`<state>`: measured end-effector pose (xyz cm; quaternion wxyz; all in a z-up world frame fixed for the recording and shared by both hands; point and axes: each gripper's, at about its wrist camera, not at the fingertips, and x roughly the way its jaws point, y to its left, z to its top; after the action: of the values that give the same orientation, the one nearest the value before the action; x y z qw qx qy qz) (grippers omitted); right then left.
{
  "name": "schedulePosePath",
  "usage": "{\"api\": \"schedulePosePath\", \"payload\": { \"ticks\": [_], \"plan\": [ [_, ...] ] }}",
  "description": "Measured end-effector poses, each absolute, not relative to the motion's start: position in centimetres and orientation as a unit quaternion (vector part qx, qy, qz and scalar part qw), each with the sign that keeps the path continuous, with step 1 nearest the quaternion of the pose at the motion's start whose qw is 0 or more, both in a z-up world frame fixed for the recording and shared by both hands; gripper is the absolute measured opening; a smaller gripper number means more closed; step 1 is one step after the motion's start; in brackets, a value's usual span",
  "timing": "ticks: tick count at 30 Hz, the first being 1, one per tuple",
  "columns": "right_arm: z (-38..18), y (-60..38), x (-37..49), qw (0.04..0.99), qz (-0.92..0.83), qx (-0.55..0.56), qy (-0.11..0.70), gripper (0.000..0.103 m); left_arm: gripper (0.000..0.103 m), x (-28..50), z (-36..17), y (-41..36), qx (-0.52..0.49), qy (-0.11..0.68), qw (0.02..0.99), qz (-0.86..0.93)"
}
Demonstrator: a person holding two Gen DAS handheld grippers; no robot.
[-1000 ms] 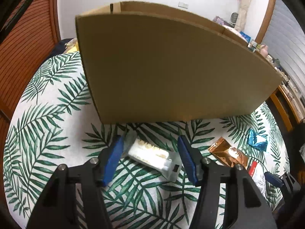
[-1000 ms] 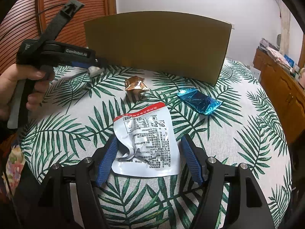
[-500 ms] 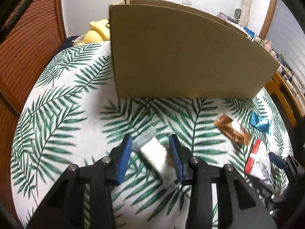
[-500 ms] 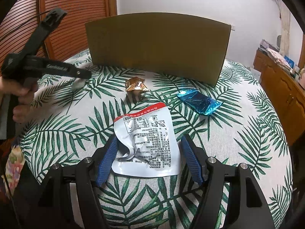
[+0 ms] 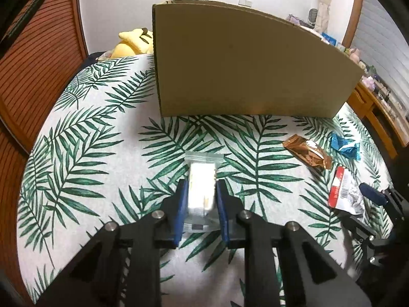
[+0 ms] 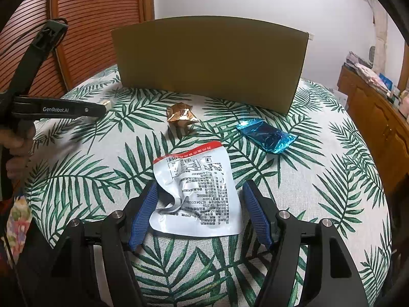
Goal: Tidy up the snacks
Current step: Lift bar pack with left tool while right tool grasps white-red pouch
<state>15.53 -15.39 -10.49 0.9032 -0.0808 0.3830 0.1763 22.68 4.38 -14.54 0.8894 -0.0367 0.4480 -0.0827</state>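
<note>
My left gripper (image 5: 201, 186) is shut on a clear-wrapped white snack bar (image 5: 202, 179) and holds it above the leaf-print tablecloth (image 5: 89, 153). The cardboard box (image 5: 242, 69) stands beyond it. My right gripper (image 6: 199, 194) is open, its jaws either side of a white pouch with a red top edge (image 6: 199, 189) that lies on the cloth. The pouch also shows in the left wrist view (image 5: 343, 192). A copper wrapper (image 6: 181, 113) and a blue wrapper (image 6: 265, 134) lie between the pouch and the box (image 6: 209, 61).
A yellow plush toy (image 5: 133, 42) sits behind the box's left corner. A wooden cabinet (image 6: 378, 107) with clutter stands to the right of the table. Slatted wooden doors (image 6: 84, 25) are on the left. The left gripper's body (image 6: 56, 108) shows at the right view's left edge.
My left gripper has closed on the snack bar, turned it lengthwise, lifted it and pulled back from the box. My right gripper and the pouch have not moved.
</note>
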Motion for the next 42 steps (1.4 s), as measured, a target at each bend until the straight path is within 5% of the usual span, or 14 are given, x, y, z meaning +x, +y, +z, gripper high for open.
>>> {"api": "schedulePosePath", "payload": {
  "ticks": [42],
  "plan": [
    [-7.6, -16.5, 14.1, 0.901, 0.189, -0.032, 0.389, 0.06, 0.019, 19.3, -11.2, 2.2, -0.047, 0.397, 0.905, -0.142]
  ]
}}
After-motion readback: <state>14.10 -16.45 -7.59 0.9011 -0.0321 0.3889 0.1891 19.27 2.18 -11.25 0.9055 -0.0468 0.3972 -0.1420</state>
